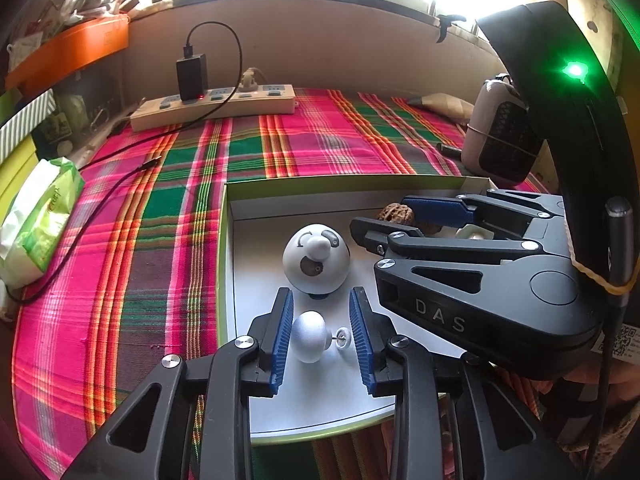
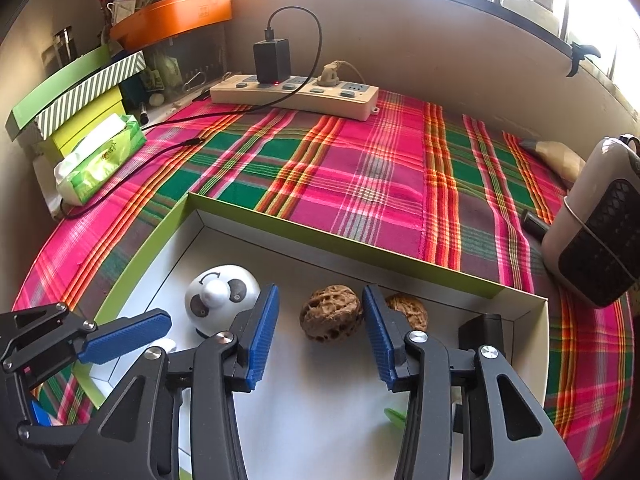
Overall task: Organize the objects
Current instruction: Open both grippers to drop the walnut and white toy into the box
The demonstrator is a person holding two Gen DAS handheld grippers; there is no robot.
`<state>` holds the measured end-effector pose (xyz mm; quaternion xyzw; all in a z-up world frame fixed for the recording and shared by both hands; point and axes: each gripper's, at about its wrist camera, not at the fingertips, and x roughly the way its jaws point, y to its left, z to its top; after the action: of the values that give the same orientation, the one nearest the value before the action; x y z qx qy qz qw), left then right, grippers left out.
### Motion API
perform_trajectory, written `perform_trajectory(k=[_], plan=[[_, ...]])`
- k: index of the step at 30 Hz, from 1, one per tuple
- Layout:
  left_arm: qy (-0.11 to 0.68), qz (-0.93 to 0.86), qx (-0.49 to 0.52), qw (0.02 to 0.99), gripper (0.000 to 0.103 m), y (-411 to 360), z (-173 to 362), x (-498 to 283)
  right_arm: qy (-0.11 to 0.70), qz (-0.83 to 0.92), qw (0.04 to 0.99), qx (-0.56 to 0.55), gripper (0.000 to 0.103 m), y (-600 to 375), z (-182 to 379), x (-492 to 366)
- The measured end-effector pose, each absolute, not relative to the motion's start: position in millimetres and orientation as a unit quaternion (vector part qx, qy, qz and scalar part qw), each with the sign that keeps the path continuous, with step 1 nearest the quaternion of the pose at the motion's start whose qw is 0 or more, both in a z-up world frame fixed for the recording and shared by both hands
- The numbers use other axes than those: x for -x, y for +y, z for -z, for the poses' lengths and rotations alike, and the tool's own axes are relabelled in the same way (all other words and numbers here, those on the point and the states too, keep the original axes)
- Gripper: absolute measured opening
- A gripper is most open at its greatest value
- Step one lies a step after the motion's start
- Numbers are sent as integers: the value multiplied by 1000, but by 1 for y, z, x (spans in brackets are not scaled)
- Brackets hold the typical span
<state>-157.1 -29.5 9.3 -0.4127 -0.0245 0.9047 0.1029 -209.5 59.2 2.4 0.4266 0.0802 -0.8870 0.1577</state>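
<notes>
Markings: "DAS" in raised letters on the black body of the right gripper (image 1: 424, 220), seen from the left wrist view; green script on the tissue pack (image 1: 38, 216), not legible.

Shallow box (image 2: 340, 242), green outside, white inside, lies on a pink-green plaid cloth (image 2: 360, 168). Contents:
- white egg-shaped knob (image 1: 310, 336) with a thin pin and small disc, lying on the box floor between the pads of the left gripper (image 1: 320, 336), jaws released, neither pad touching it;
- white dome toy with a face (image 1: 316, 258), just beyond the knob;
- walnut (image 2: 330, 312) between the parted right gripper (image 2: 320, 336) pads, not gripped;
- second walnut (image 2: 408, 310) beside it, partly hidden by the right finger.

Surroundings: power strip (image 2: 296, 94) with black charger (image 2: 272, 60) and trailing cable; small heater (image 2: 596, 232) at right; stacked boxes (image 2: 76, 96) at left.
</notes>
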Motion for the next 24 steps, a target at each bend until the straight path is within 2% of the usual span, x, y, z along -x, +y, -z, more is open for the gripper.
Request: perform_trajectory(k=[24], plan=[[-23,-909,407,85,36,-43,-18,137,62,896,156,-411,46,66,-14,197]])
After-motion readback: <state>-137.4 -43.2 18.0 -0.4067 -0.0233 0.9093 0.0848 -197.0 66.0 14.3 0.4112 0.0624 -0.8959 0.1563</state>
